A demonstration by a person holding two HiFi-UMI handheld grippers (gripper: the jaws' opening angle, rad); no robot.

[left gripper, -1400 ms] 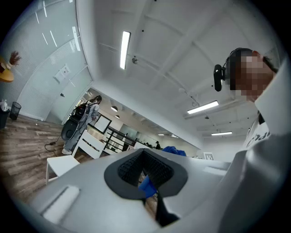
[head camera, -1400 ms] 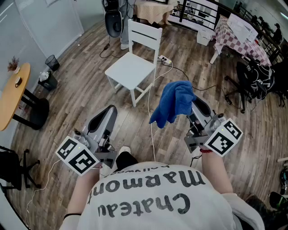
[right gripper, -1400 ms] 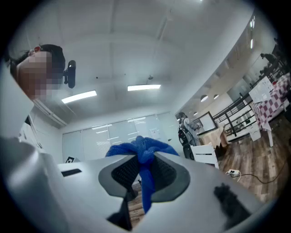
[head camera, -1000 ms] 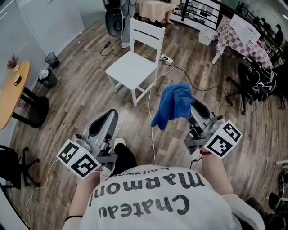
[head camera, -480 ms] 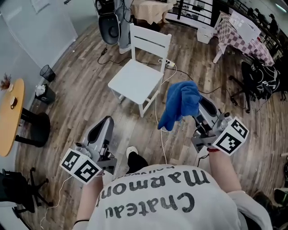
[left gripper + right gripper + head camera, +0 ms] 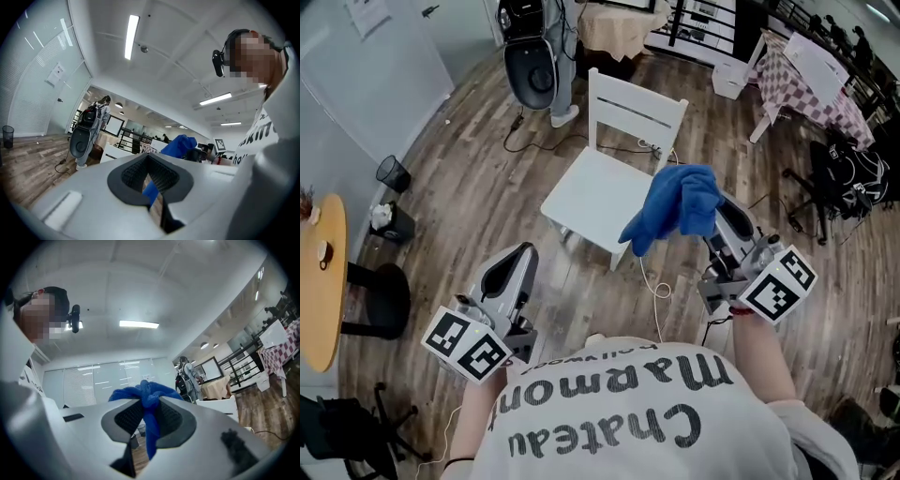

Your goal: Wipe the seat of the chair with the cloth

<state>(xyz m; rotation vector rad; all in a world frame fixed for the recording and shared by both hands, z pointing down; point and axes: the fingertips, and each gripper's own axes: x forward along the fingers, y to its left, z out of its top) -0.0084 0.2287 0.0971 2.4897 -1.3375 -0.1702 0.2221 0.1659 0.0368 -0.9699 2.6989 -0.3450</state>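
A white wooden chair (image 6: 598, 192) stands on the plank floor ahead of me, its seat bare. My right gripper (image 6: 718, 221) is shut on a bunched blue cloth (image 6: 675, 206), held in the air; in the head view the cloth overlaps the seat's right edge. In the right gripper view the cloth (image 6: 146, 399) is pinched between the jaws of the right gripper (image 6: 149, 420) and hangs below them. My left gripper (image 6: 516, 258) is low on the left, short of the chair, jaws together with nothing held. The left gripper view shows the left gripper (image 6: 151, 180) with the cloth (image 6: 180, 144) beyond.
A white cable (image 6: 658, 281) runs across the floor beside the chair. A person's legs (image 6: 562, 66) and a black device (image 6: 530, 61) are behind the chair. A bin (image 6: 394, 173) and round wooden table (image 6: 319, 281) are left; a checked table (image 6: 811, 80) and black bags (image 6: 853, 178) are right.
I have stepped closer to the chair. The right gripper has carried the cloth forward until it reaches the seat's right edge in the head view. The left gripper stays low.
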